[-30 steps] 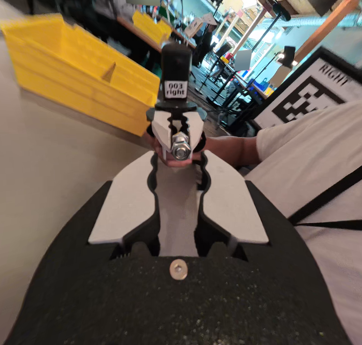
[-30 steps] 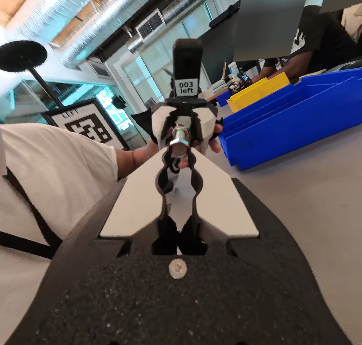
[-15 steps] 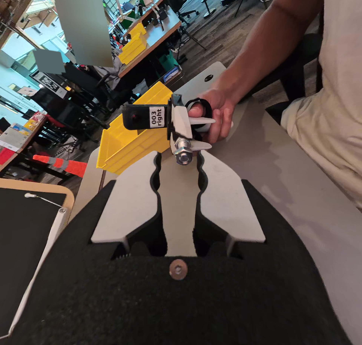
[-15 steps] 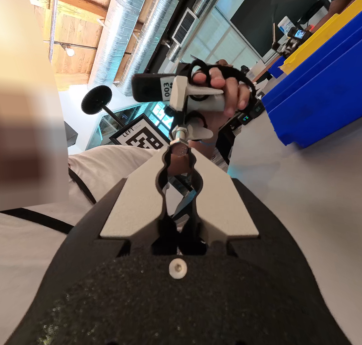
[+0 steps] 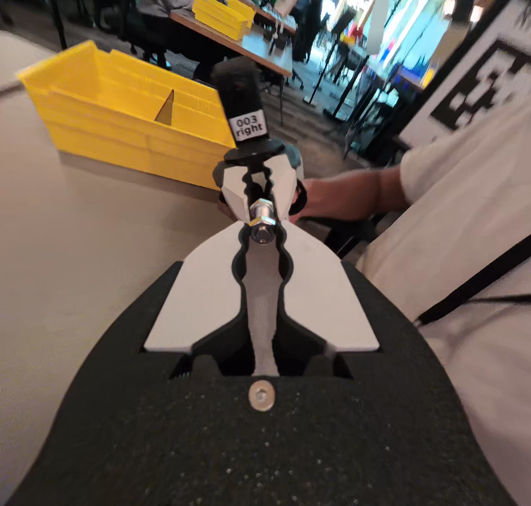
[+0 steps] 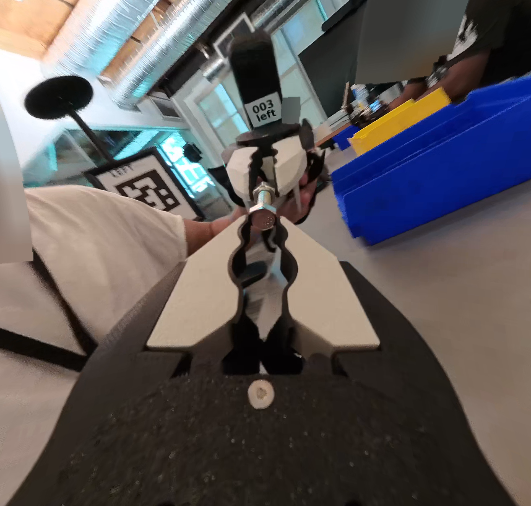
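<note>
Both grippers clamp one bolt (image 6: 263,199) above the table (image 5: 86,233).
Left gripper (image 5: 263,233) pinches its nut (image 5: 263,221); right gripper (image 6: 263,222) grips the head, yellow bin (image 5: 115,118) far left.

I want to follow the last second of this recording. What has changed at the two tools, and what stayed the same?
The left tool, open around the nut a second ago, has closed on the nut at the near end of the bolt. The right tool keeps its grip on the bolt head. Both tools tipped sideways midway and are upright again. The yellow bin and blue bin did not move.
</note>
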`<state>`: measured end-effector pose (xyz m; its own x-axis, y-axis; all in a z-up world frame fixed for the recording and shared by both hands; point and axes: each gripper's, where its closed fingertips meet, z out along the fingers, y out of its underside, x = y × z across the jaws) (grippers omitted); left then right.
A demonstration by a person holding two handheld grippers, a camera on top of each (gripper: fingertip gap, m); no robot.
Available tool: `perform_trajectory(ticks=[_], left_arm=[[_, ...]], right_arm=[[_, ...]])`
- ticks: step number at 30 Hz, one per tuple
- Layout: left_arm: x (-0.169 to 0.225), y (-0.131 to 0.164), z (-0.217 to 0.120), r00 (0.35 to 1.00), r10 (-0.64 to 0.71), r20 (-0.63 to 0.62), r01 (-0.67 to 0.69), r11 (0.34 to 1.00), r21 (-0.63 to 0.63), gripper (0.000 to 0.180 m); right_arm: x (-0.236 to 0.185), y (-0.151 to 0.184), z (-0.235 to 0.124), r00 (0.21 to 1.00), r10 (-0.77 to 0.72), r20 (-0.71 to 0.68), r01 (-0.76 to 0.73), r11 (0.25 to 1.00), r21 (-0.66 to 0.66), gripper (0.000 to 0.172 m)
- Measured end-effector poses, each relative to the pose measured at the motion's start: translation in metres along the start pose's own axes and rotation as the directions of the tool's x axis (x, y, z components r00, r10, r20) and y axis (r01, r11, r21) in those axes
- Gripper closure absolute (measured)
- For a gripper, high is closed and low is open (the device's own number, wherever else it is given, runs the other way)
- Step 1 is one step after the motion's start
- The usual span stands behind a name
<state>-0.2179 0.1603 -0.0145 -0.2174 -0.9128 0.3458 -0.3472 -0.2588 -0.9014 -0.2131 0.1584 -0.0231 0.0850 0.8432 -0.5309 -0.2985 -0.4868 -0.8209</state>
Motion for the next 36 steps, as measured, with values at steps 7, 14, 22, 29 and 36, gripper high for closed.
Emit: perform_trajectory(ticks=[7, 14, 22, 29, 36], left_arm=[[-0.017, 0.007, 0.001, 0.773, -0.619, -0.137, 0.634, 0.761, 0.138, 0.164], [-0.010, -0.007, 0.002, 0.972, -0.233, -0.004, 0.227, 0.942, 0.249, 0.143], [0.000, 0.002, -0.003, 0.732, 0.669, 0.129, -0.674, 0.739, -0.009, 0.128], [0.005, 0.012, -0.004, 0.406, 0.913, 0.043, -0.906, 0.409, -0.106, 0.137], [-0.001, 0.013, -0.001, 0.303, 0.952, 0.046, -0.939, 0.307, -0.157, 0.163]], right_arm=[[0.018, 0.006, -0.002, 0.931, -0.305, -0.202, 0.289, 0.952, -0.103, 0.155], [0.011, -0.002, -0.003, 0.990, -0.097, -0.103, 0.098, 0.995, 0.006, 0.155], [0.007, -0.006, -0.007, 0.993, 0.115, 0.035, -0.117, 0.991, 0.060, 0.155], [-0.002, 0.004, 0.001, 0.966, 0.222, 0.129, -0.226, 0.974, 0.015, 0.155], [0.000, 0.005, 0.001, 0.957, 0.257, 0.134, -0.261, 0.965, 0.013, 0.155]])
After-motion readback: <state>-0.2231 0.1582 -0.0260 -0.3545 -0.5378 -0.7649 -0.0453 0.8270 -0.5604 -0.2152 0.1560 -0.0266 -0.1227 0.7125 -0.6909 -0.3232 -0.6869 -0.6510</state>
